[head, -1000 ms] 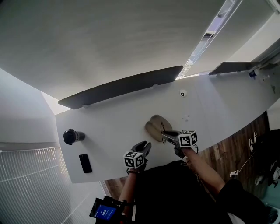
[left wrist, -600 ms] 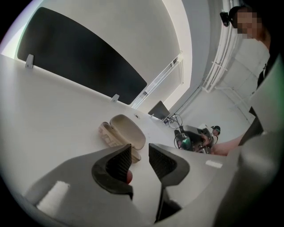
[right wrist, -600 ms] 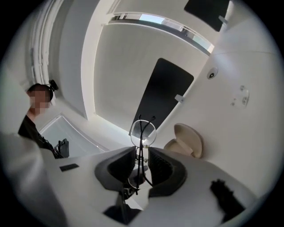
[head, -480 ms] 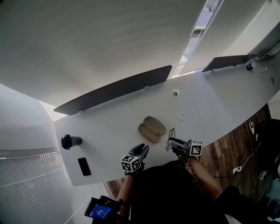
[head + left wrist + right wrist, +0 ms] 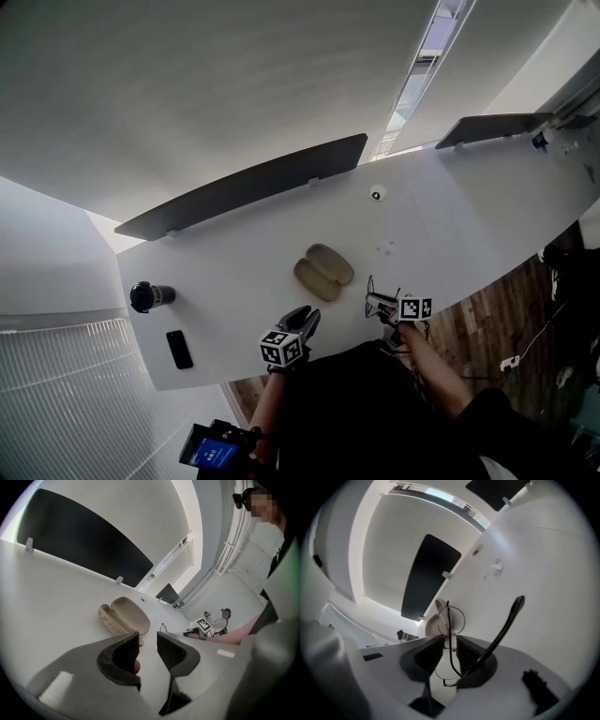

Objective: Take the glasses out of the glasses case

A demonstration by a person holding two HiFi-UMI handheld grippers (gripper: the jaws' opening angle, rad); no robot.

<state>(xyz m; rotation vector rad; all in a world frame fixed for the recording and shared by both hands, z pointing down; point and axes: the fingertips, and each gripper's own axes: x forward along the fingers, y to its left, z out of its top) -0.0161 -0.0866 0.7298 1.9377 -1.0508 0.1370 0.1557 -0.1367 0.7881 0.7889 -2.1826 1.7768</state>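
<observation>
Nearest, the left claw (image 5: 305,321) hovers with jaws narrowly apart and nothing between them, just short of the open beige clamshell glasses case (image 5: 323,272). To its right, the right claw (image 5: 380,302) pinches the thin round-lensed wire glasses (image 5: 448,616) by the bridge. The lenses stand one above the other along the jaw gap and a black temple juts up and right. The glasses are out of the case, over the white worktop (image 5: 234,272) near its front edge. The case lies beyond and to the left, so setting down likely falls to the right hand.
</observation>
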